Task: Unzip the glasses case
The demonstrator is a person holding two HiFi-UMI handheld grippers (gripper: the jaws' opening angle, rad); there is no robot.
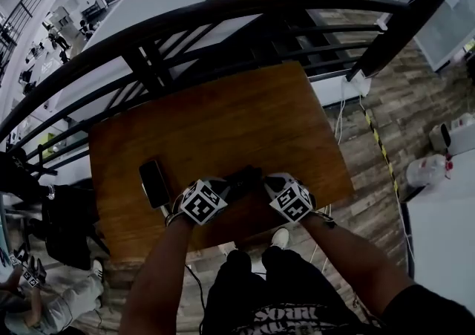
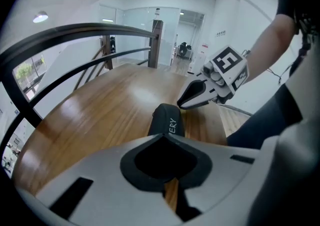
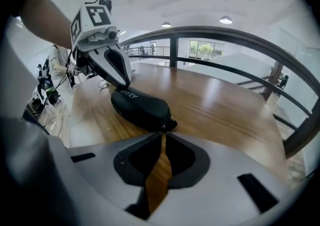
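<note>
Nearest the camera in the head view are the person's dark trousers [image 1: 286, 281] and both bare forearms, which reach forward to the near edge of a wooden table [image 1: 223, 114].

The left gripper [image 3: 125, 85] is closed on one end of the glasses case [image 3: 142, 107]. In its own view that end fills the hollow between the jaws, and the case runs away from them across the wood. From the right gripper view, its tips sit over the end with the white lettering.

The right gripper [image 3: 163, 135] is at the opposite end. Its jaws are almost together, with only a thin slit of wood showing between them. The tips meet at a small zip tab [image 3: 169, 125] that sticks out from the case, and they seem to pinch it. In the left gripper view, this gripper comes to a closed point touching the far end of the case.

The case is black, long and rounded. It lies flat on the table near the front edge, between the two grippers. No open gap shows along its side.

A flat black phone [image 1: 154, 183] lies on the table just to the left of the left gripper.

Past the table's far edge runs a dark metal railing [image 1: 223, 10]. Beyond it are a lower floor and bright windows.
</note>
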